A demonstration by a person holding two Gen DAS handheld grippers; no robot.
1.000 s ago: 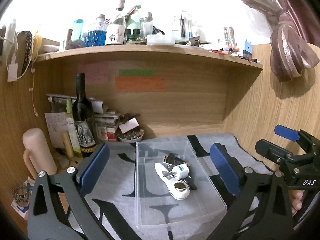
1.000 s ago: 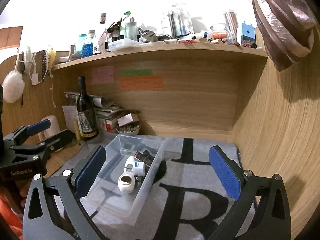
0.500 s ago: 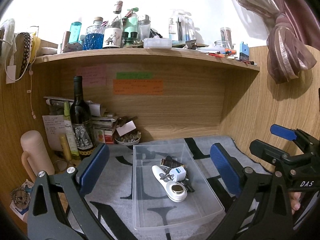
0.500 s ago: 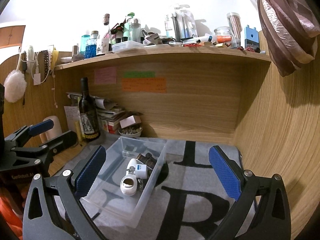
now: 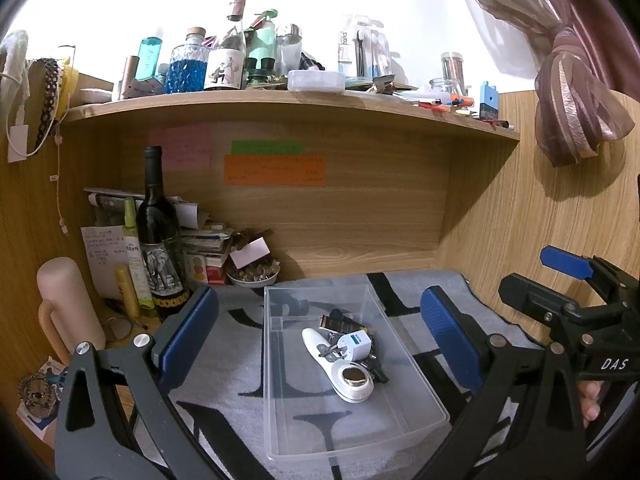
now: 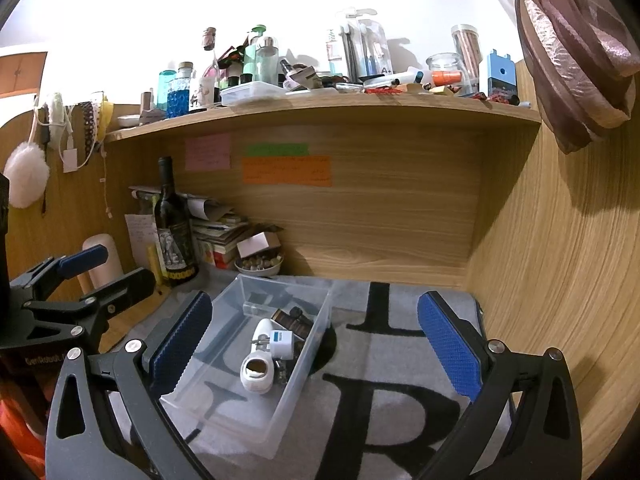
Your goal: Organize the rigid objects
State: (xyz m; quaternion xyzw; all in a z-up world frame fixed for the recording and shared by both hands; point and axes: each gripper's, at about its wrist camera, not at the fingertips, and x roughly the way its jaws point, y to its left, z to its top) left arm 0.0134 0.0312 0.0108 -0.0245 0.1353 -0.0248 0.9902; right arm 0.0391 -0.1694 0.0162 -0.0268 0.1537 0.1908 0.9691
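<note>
Both views have tilted upward, the clear bin (image 5: 276,364) sitting lower in frame.

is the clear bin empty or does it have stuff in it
Not empty. The clear bin holds a white handheld device, a small white-and-blue adapter and dark items behind them; its front half is bare.

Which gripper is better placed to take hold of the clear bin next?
Left, likely. The left gripper is open with the clear bin centred between its fingers; the right gripper faces bare mat beside it.
</note>
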